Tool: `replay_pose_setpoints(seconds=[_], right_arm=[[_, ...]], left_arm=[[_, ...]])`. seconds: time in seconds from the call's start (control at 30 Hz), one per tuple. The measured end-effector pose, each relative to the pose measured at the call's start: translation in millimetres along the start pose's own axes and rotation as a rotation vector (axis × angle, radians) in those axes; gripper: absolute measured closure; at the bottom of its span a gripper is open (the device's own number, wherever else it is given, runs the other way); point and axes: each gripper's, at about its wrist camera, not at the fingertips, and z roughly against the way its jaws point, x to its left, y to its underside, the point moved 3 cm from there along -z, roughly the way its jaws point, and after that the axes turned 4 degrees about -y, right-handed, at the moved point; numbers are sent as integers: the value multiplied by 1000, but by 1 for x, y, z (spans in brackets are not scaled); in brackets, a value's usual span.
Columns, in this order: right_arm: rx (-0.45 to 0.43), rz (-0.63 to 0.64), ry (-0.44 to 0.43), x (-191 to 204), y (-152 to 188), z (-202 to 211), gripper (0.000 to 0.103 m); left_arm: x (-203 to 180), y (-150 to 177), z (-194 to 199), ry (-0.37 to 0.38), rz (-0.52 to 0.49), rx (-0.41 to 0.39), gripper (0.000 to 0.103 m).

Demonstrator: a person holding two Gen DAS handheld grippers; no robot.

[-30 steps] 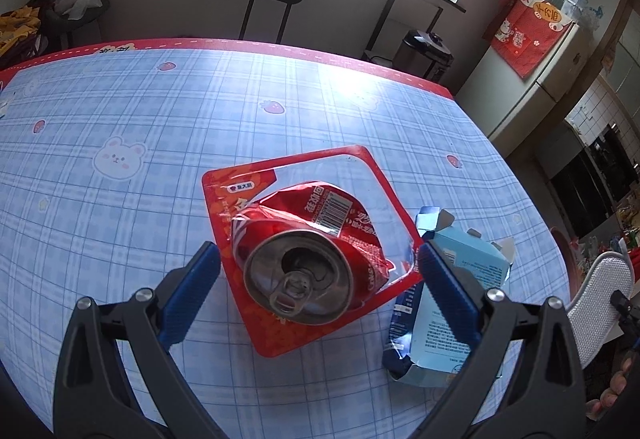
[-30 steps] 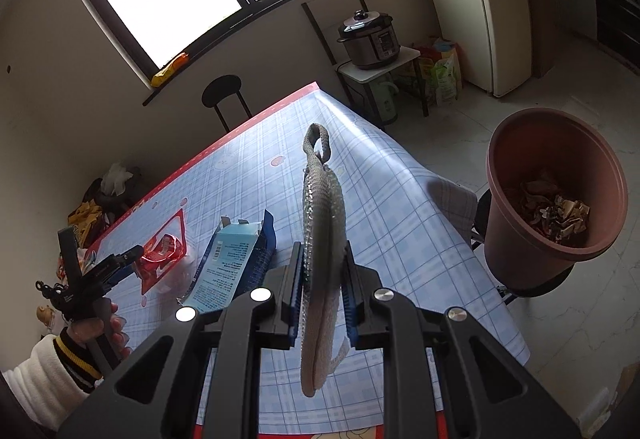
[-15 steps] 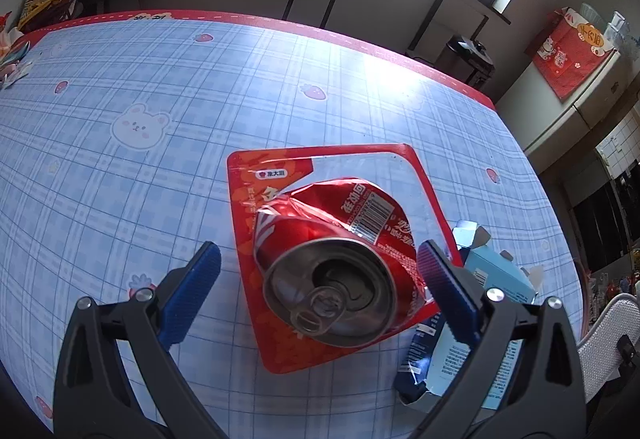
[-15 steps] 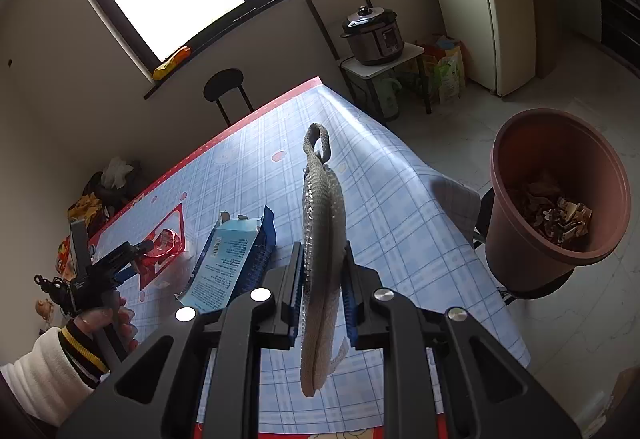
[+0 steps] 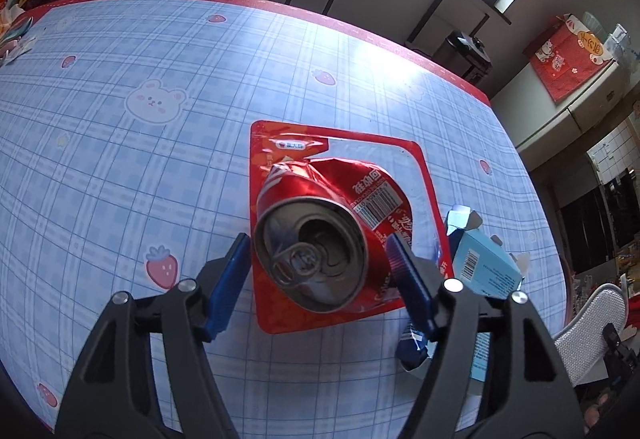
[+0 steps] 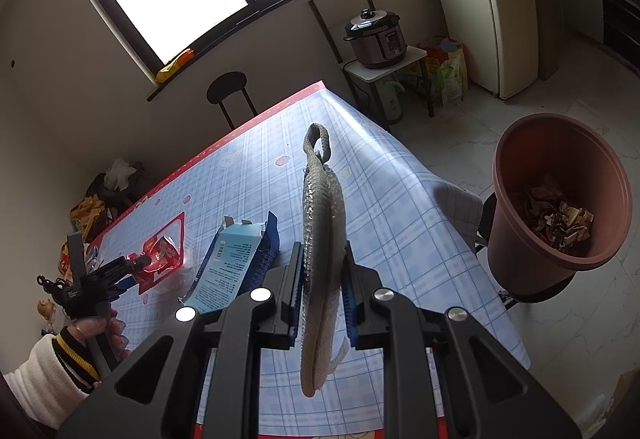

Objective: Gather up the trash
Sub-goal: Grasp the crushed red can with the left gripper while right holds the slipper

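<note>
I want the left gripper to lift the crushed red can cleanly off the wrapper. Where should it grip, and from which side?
Grip the crushed red soda can across its round silver rim, coming from the lid end as the left gripper does now. The rim looks least dented, while the body behind is creased. The blue pads already flank the lid, clear of the flat red wrapper beneath.

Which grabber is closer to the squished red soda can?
Left. The left gripper has its blue fingers on either side of the crushed red can. The right gripper is off at the table's near edge, clamped on a gray mesh pad.
</note>
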Motion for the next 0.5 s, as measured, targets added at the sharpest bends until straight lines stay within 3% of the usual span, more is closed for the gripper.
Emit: replay_pose_setpoints(seconds=[0.1, 0.3, 0.5], right_arm=[[1, 3, -7, 1, 0, -1, 84], [0, 11, -22, 5, 0, -3, 84], [0, 21, -36, 9, -1, -3, 84]], left_arm=[[6, 2, 12, 23, -5, -10, 56], [15, 9, 31, 61, -18, -30, 58], [19, 18, 49, 41, -53, -72, 59]])
